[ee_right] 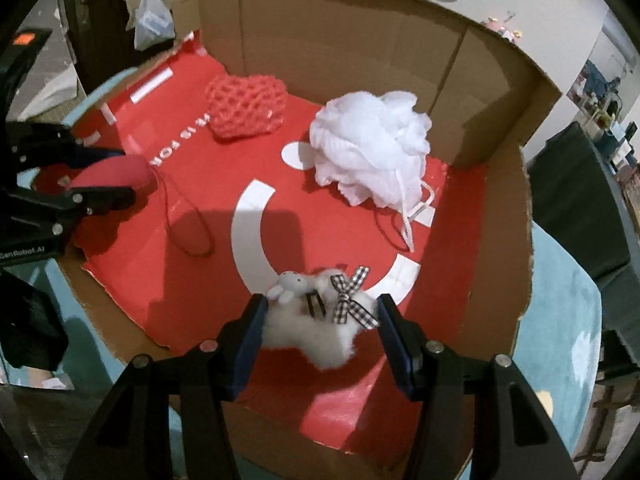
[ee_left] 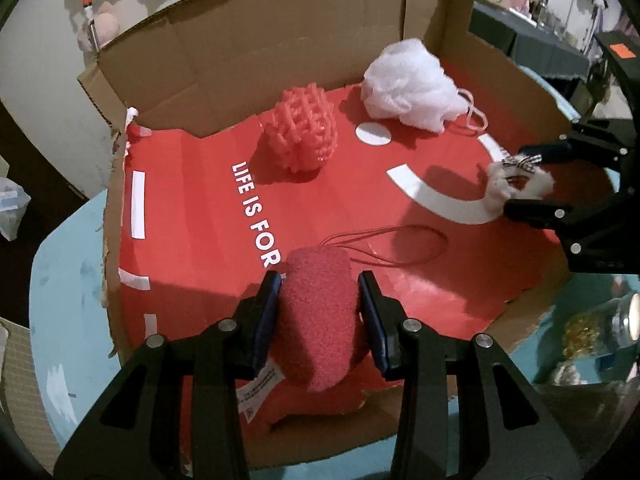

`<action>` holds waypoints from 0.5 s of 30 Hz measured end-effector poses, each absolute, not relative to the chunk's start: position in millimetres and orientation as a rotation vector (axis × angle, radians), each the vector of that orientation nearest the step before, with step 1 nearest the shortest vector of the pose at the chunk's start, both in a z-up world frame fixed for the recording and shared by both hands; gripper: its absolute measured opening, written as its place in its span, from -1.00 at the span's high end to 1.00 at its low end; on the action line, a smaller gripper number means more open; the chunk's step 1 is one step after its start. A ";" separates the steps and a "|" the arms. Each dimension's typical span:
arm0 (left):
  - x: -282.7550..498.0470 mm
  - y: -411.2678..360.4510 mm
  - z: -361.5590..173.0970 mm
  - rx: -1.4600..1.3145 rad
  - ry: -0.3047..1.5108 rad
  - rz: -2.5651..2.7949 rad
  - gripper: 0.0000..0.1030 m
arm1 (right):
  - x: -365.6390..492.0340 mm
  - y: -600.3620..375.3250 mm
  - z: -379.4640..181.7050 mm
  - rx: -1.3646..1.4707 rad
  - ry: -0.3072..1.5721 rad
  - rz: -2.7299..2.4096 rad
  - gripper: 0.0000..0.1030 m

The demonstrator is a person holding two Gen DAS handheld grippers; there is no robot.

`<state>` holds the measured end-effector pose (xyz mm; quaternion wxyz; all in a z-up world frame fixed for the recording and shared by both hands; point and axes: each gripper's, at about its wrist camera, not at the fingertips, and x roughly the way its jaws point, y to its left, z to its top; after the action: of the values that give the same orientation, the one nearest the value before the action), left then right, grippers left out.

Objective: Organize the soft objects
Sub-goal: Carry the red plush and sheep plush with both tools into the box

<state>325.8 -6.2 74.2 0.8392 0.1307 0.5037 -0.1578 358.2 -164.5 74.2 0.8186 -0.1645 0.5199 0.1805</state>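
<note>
Left hand-held gripper: my jaws are pressed in on both sides of the dark pink, nubby foam sponge, holding it at the near edge of the box so its thin red loop cord trails onto the floor.
Right hand-held gripper: fairly wide, its pads flanking the small white fluffy plush clip with a black-and-white gingham bow; I cannot tell whether the pads actually grip the fur.
Box: a shallow brown cardboard box with a glossy red printed floor, resting on a pale blue counter.
Already placed: a coral open-mesh scrubber ball and a white ruffled net bath pouf sit apart near the back wall, probably to leave the front free.
</note>
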 end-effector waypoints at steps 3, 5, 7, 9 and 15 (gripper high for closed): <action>328.8 -7.7 68.2 0.291 1.079 -0.327 0.23 | 357.5 -162.5 70.1 -0.370 1.119 0.382 -0.14; 331.3 -6.2 66.0 0.286 1.095 -0.331 0.23 | 357.1 -162.2 69.0 -0.381 1.121 0.382 -0.14; 332.6 -5.9 64.2 0.292 1.105 -0.335 0.23 | 357.0 -161.8 68.1 -0.388 1.126 0.381 -0.15; 334.0 -6.9 59.6 0.318 1.120 -0.328 0.23 | 356.5 -161.0 67.1 -0.397 1.131 0.378 -0.15; 333.7 -5.5 53.6 0.347 1.136 -0.335 0.18 | 355.0 -159.5 63.3 -0.416 1.142 0.373 -0.16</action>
<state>333.7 -5.5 53.6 0.8155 0.1626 0.5328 -0.1569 355.0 -159.5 63.3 0.8047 -0.1944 0.5332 0.1744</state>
